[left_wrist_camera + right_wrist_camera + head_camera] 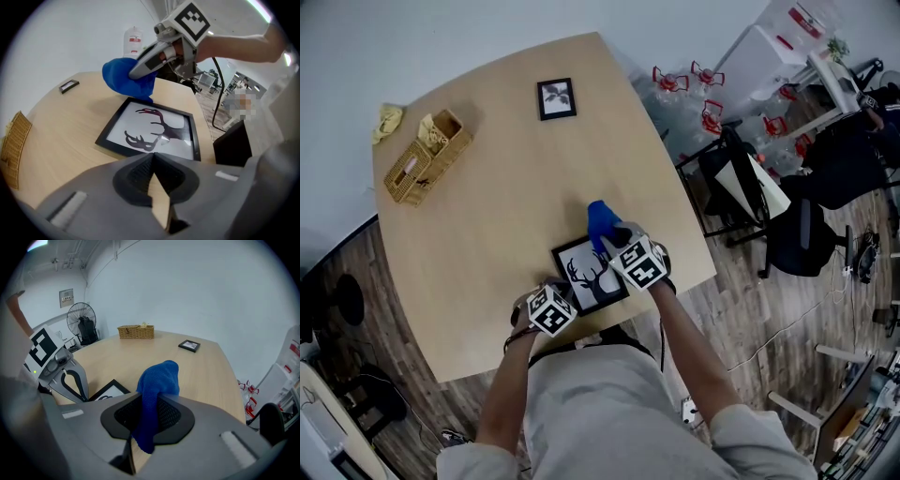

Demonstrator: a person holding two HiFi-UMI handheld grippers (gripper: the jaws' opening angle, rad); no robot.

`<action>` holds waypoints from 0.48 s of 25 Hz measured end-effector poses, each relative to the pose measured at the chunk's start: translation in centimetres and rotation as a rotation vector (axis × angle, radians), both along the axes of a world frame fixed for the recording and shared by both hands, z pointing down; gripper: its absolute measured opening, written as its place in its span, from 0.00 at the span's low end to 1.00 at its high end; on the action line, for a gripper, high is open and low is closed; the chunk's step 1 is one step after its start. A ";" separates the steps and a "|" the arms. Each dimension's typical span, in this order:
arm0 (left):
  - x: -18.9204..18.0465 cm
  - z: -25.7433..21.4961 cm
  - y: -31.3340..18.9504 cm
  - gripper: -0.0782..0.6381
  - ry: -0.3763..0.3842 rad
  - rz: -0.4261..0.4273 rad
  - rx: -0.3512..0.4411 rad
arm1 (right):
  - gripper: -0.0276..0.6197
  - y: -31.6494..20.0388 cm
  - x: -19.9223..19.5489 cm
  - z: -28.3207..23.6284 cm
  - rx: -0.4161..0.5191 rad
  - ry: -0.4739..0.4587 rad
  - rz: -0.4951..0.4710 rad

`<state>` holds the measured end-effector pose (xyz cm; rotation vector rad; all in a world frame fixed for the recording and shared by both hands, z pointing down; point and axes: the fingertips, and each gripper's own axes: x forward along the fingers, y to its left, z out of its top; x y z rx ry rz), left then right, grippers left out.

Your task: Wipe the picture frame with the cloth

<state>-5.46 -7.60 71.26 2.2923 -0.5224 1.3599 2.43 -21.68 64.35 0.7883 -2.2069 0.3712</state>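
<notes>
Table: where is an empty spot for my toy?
The table's wide middle is bare, between the wicker basket, the small frame and the deer frame. It is crowded at the near edge, around the deer frame and blue cloth.

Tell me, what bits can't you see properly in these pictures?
Deer picture: head view, left claw and right claw cover its near corners.
Cloth: left gripper view, cloth itself hides whether it touches the glass.
Basket: contents too small, every view.
Small picture: too small to tell what it shows.
</notes>
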 end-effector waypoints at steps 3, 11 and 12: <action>0.1 0.1 0.0 0.18 -0.017 0.000 -0.014 | 0.13 -0.4 -0.7 0.4 0.010 -0.005 -0.006; -0.1 0.1 -0.2 0.18 -0.022 -0.031 -0.027 | 0.13 1.0 -2.1 5.8 -0.102 0.007 -0.031; -0.1 0.2 -0.3 0.18 -0.022 -0.033 -0.026 | 0.13 1.0 -2.2 5.9 -0.108 0.000 -0.024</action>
